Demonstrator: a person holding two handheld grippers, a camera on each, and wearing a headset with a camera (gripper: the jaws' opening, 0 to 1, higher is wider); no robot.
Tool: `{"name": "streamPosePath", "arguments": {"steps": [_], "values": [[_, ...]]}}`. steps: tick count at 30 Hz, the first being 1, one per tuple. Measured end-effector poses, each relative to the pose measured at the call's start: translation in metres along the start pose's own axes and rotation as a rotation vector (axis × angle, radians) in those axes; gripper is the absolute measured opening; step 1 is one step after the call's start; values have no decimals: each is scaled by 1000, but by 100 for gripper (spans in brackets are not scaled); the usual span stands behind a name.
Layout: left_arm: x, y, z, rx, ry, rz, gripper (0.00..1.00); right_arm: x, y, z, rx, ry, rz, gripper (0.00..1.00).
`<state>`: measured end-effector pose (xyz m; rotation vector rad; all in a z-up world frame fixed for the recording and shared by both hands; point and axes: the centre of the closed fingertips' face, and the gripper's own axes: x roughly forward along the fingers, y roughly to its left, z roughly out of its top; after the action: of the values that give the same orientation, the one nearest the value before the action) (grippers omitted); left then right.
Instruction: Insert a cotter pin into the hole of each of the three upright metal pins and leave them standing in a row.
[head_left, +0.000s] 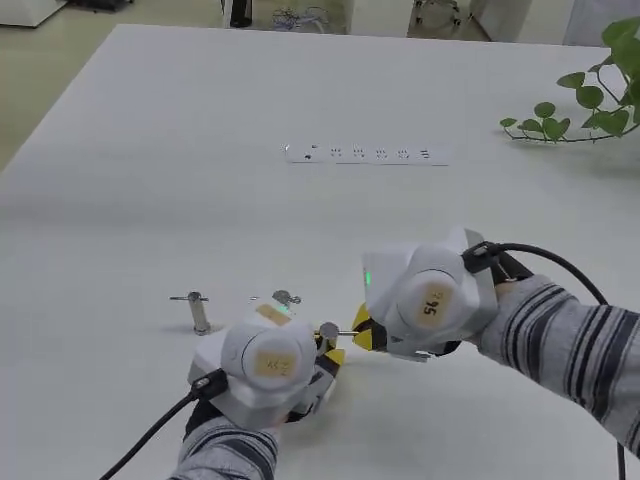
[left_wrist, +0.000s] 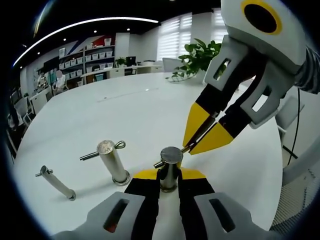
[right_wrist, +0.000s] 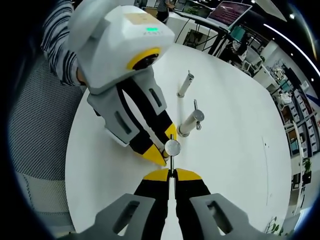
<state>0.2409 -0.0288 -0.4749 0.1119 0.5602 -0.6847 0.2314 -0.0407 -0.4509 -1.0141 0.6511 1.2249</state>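
The left pin (head_left: 200, 314) and middle pin (head_left: 285, 298), at nine o'clock of the work, stand on the counter (head_left: 300, 90) with cotter pins already through them. The left tool (left_wrist: 169, 176) clamps the third pin (left_wrist: 170, 159) upright. The right tool (right_wrist: 171, 175) pinches the last cotter pin (right_wrist: 171, 162), which lies level and points toward nine o'clock at the hole. Pushing it home looks like the only step left.

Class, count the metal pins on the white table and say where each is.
3. One pin is clamped in the left gripper, a second pin stands just beyond it, a third pin farther left. None seems hidden.
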Motion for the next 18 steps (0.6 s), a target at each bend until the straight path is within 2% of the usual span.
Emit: {"name": "streamPosePath", "arguments": {"steps": [5, 8, 11, 14, 18], "values": [[0, 0, -1, -13, 1, 6, 10, 2, 0, 6, 51, -40, 7, 0], [0, 0, -1, -15, 3, 15, 10, 1, -3, 12, 68, -74, -7, 2], [0, 0, -1, -20, 3, 21, 10, -4, -6, 13, 83, -75, -18, 8], [0, 1, -1, -19, 4, 23, 10, -9, -5, 12, 82, -76, -17, 8], [0, 1, -1, -27, 5, 24, 10, -10, -2, 5, 67, -46, -9, 5]]}}
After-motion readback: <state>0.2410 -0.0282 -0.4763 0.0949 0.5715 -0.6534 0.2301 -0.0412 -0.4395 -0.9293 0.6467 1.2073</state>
